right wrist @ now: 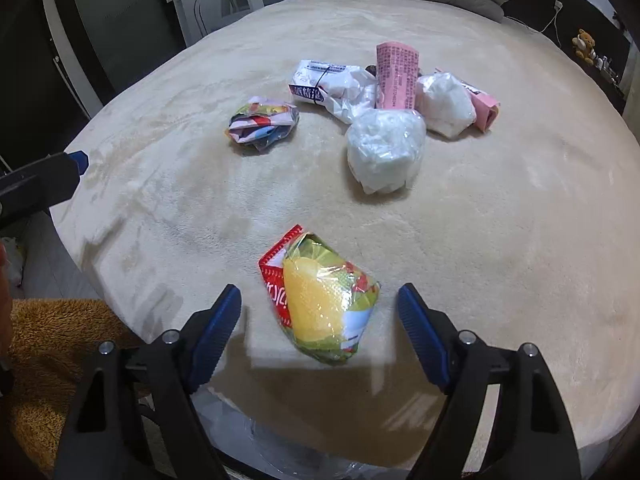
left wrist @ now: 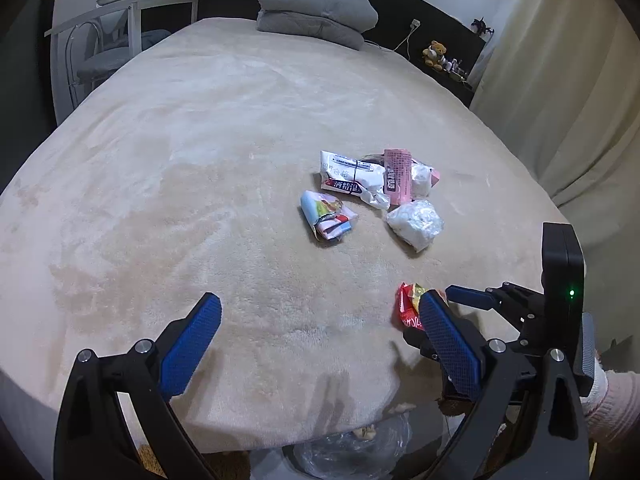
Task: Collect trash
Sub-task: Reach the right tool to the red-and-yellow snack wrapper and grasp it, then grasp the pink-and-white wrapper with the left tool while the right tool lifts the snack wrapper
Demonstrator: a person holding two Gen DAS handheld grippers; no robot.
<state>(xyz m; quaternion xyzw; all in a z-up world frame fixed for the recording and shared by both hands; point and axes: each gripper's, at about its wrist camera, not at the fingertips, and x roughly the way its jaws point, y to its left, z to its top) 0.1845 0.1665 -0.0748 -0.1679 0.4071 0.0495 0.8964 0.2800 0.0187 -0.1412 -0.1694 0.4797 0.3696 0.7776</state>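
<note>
Beige plush bed cover (right wrist: 520,240), near edge. Red-and-yellow snack wrapper (right wrist: 320,304) lay between the spread fingers of my right hand-held gripper (right wrist: 320,320), untouched. Left hand-held gripper (left wrist: 316,332) also stood apart, holding nothing. Wrapper's long axis ran slantwise, red end pointing away and left, bulged end toward me. I judged best to lower, square the pads across its narrow width, close gently. Bin liner (left wrist: 352,452) waited below the edge.

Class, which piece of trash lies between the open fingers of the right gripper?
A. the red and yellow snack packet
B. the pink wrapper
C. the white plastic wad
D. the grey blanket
A: the red and yellow snack packet lies between the fingers of the open right gripper on the bed.
</note>
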